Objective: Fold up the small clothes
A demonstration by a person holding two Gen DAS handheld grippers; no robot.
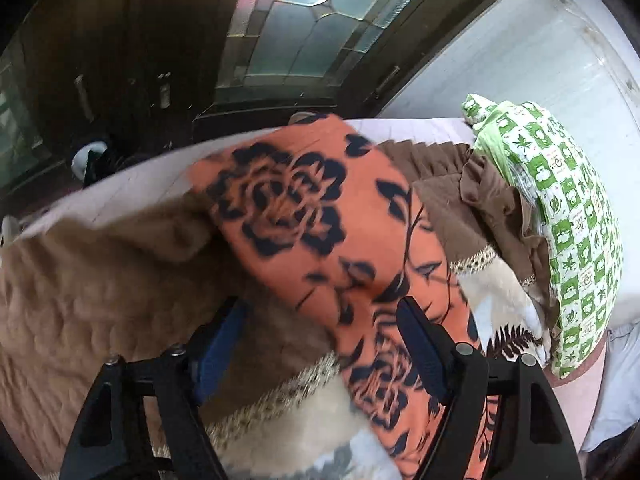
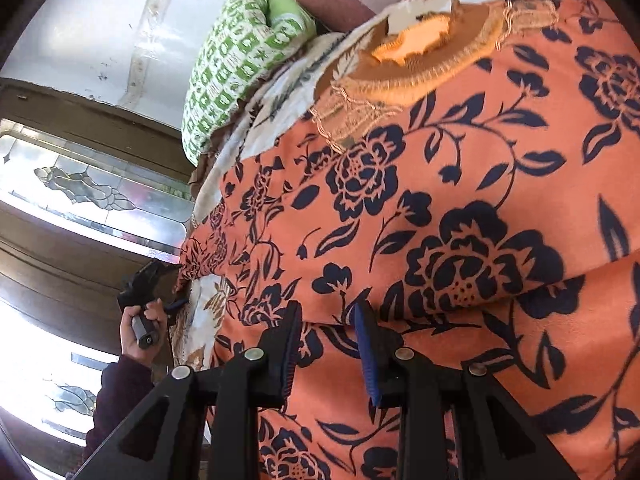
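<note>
An orange garment with dark blue flowers [image 1: 304,216] lies spread on the bed; its embroidered neckline [image 2: 420,60] shows at the far end. In the left wrist view a strip of it runs between the wide-apart jaws of my left gripper [image 1: 320,304], close to the right finger [image 1: 420,352], and the pads do not press it. From the right wrist view that same left gripper [image 2: 176,286] sits at the garment's far left corner, held by a hand [image 2: 144,320]. My right gripper [image 2: 327,308] stands at a folded edge of the garment [image 2: 440,200], jaws narrow, cloth filling the gap.
A green-and-white patterned pillow [image 1: 568,220] [image 2: 228,68] lies at the bed's head by the white wall. Crumpled brown cloth [image 1: 488,200] lies beside it. A tan quilted cover [image 1: 80,300] spreads left. Dark wooden doors with patterned glass [image 1: 304,20] stand beyond the bed.
</note>
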